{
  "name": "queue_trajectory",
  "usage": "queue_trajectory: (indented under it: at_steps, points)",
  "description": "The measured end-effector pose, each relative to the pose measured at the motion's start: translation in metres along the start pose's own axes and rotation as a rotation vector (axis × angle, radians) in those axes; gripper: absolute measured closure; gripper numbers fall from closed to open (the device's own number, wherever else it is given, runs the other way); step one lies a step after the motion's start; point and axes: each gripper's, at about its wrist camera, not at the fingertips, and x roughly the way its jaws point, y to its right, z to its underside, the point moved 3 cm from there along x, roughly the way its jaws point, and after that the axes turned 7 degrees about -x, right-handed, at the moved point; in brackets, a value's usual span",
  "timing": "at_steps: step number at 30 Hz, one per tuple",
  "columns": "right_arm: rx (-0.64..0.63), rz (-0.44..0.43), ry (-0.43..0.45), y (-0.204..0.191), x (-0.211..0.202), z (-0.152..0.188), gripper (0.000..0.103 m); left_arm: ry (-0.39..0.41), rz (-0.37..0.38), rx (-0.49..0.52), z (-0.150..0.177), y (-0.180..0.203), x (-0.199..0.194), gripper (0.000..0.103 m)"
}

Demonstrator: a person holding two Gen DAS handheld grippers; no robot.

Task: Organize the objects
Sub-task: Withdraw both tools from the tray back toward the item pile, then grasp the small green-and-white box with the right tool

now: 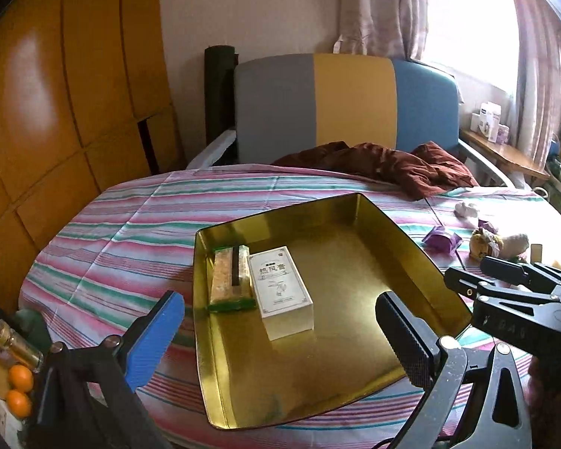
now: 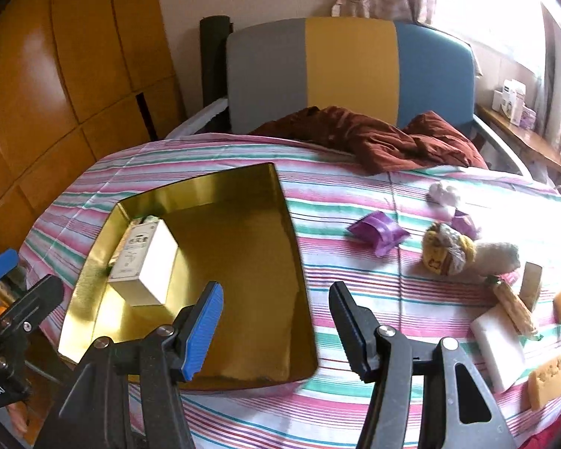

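A gold metal tray (image 1: 355,355) lies on the striped bedcover; it also shows in the right wrist view (image 2: 243,336). Inside it stand a white carton (image 1: 282,292) (image 2: 146,265) and a yellowish wrapped bar (image 1: 230,278) along the tray's left wall. My left gripper (image 1: 280,340) is open and empty over the tray's near part. My right gripper (image 2: 276,329) is open and empty above the tray's right edge. Loose items lie to the right: a purple packet (image 2: 379,234), a yellow-brown bundle (image 2: 445,249), a white block (image 2: 499,348), a wrapped stick (image 2: 514,305).
A dark red cloth (image 2: 385,138) lies crumpled at the bed's head by the grey, yellow and blue headboard (image 2: 351,71). Small tan blocks (image 2: 546,381) sit near the right edge. Oranges (image 1: 18,389) and a bottle sit low left. A wooden wardrobe (image 1: 56,112) stands left.
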Motion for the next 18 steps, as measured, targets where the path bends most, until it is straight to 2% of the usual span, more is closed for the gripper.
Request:
queue_trajectory:
  at_steps: [9,15,18]
  points:
    - [0.090,0.050,-0.057,0.057,-0.003,0.012,0.043,-0.061,0.095,0.032,0.002,0.026,0.014,0.000]
    - [0.242,0.072,-0.089,0.128,-0.018,0.021,0.043,-0.073,0.147,0.074,0.000,0.048,0.018,0.000]
    - [0.298,0.137,-0.098,0.170,-0.029,0.026,0.043,-0.083,0.186,0.094,-0.001,0.061,0.019,0.000]
